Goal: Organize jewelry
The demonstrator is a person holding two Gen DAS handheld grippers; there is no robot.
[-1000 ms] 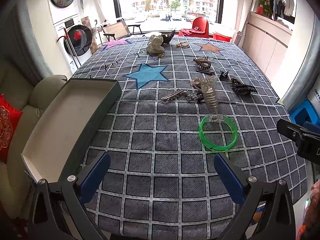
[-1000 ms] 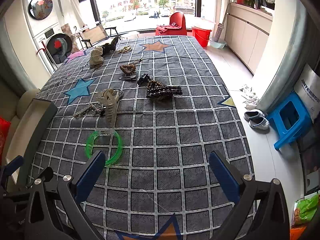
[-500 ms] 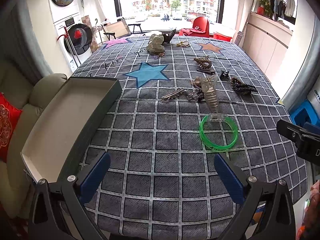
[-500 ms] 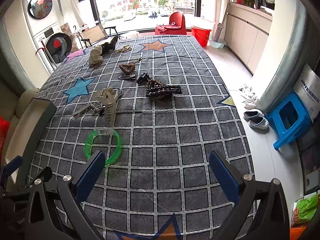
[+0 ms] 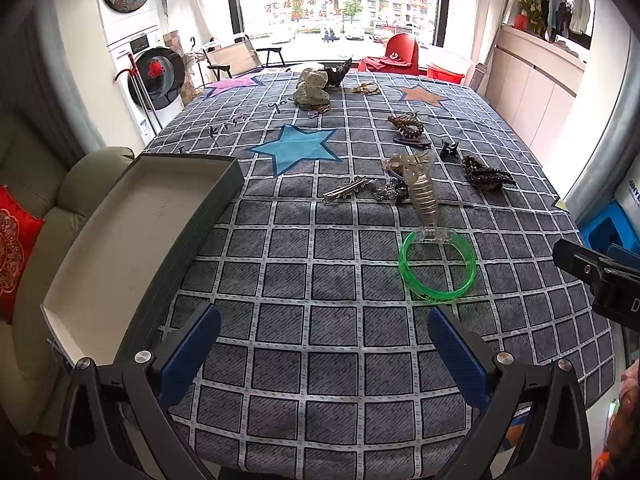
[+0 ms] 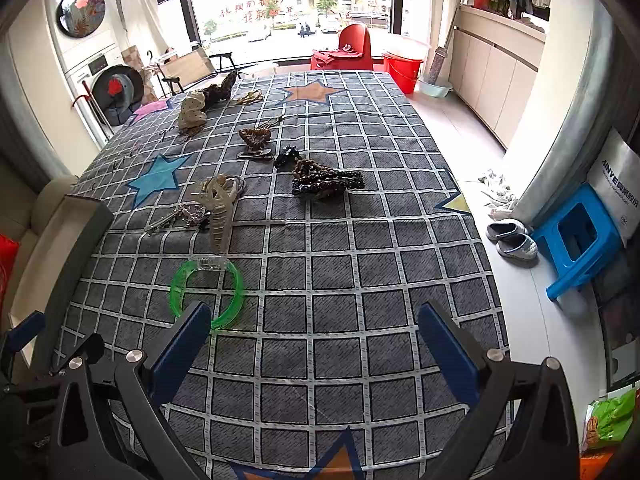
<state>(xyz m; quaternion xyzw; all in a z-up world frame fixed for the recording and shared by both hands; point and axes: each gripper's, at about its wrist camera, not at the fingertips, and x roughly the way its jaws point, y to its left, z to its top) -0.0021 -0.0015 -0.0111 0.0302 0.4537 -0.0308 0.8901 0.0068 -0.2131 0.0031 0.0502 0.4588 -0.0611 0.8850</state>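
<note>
A green bangle [image 5: 438,269] lies on the checked cloth, also in the right wrist view [image 6: 207,293]. A clear beige claw clip [image 5: 422,189] lies just behind it, next to metal hair clips [image 5: 345,191]. A dark beaded piece [image 5: 484,174] lies further right, also in the right wrist view [image 6: 326,181]. An open grey box [image 5: 132,240] lies at the table's left edge. My left gripper [image 5: 324,328] is open and empty, above the near cloth. My right gripper [image 6: 314,324] is open and empty, its left finger over the bangle's near rim.
More jewelry lies far back: a brown beaded piece [image 5: 407,124], a cream pouch [image 5: 311,89], a small black clip [image 5: 449,149]. A sofa with a red cushion [image 5: 16,244] sits left of the table. A blue stool [image 6: 576,248] and slippers [image 6: 512,240] are on the floor at right.
Both views have shifted very slightly; the jewelry has not moved. Both grippers stay open and empty.
</note>
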